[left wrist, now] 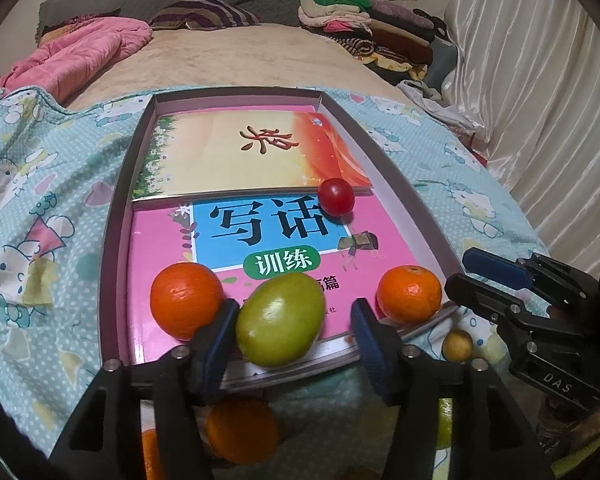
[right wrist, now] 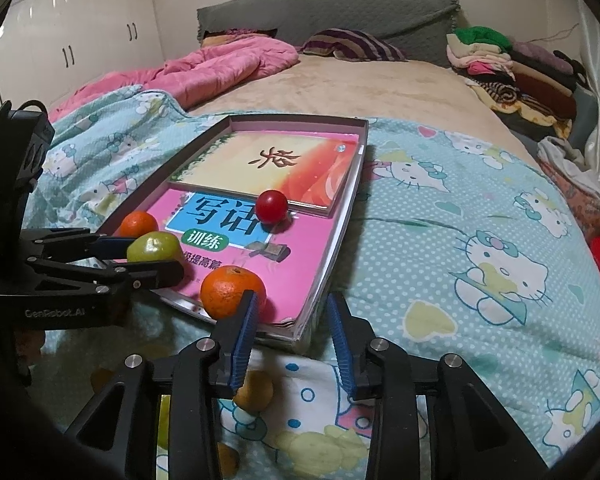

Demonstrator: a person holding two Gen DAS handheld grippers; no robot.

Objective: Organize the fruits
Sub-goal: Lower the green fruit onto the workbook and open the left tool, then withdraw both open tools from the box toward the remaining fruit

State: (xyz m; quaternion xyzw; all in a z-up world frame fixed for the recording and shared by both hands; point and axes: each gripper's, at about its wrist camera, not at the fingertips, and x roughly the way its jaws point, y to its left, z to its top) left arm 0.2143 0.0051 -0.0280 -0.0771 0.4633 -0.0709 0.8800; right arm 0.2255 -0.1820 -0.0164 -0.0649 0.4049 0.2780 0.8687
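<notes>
The green fruit (left wrist: 280, 320) was a glossy yellow-green, flanked by two bright oranges (left wrist: 186, 300) (left wrist: 409, 294). A small tomato (left wrist: 336, 197) was deep red. They sat on a pink book (left wrist: 372, 240) with a blue panel bearing black characters and a green label (white lettering on it). The upper book (left wrist: 228, 152) faded from cream to orange-red, with a green leafy border. The tray (left wrist: 112, 240) had a grey-brown rim. The blanket (right wrist: 460, 208) was pale turquoise with white dots and cartoon cats. The left claw (left wrist: 292, 332) and right claw (right wrist: 294, 316) were black with blue pads. The quilt (right wrist: 220, 68) was pink.
</notes>
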